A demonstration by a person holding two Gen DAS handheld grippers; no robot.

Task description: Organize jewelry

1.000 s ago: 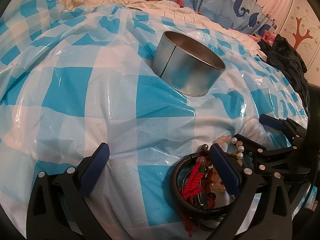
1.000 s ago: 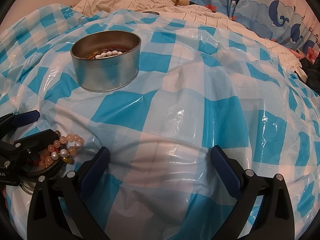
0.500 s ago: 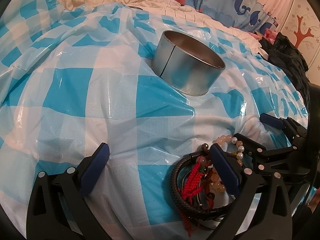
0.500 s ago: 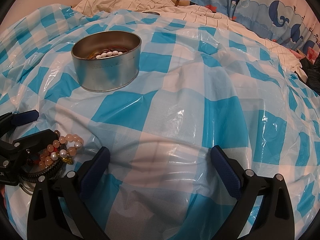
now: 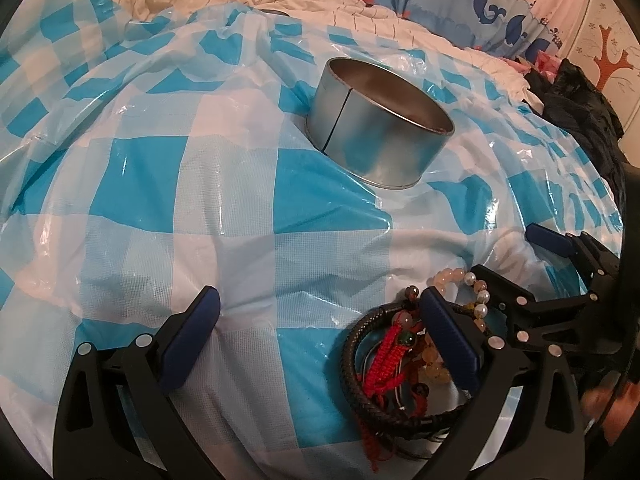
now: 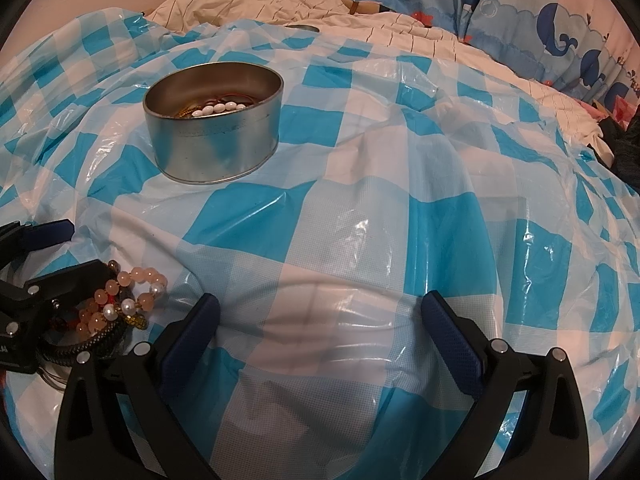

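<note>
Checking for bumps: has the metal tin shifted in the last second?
No. In the right wrist view the metal tin sits on the same blue squares of the checkered sheet as before.

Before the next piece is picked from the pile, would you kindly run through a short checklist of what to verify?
1. Left claw open: ok.
2. Right claw open, nothing between its fingers: ok.
3. Jewelry pile within reach: ok, it lies at the left claw's right finger.
4. One piece isolated: not ok; black braided bracelet, red cord and pink bead bracelet are tangled.
5. Metal tin upright, open-topped: ok; it already holds a white bead strand.
6. Room left in the tin: cannot tell.
</note>
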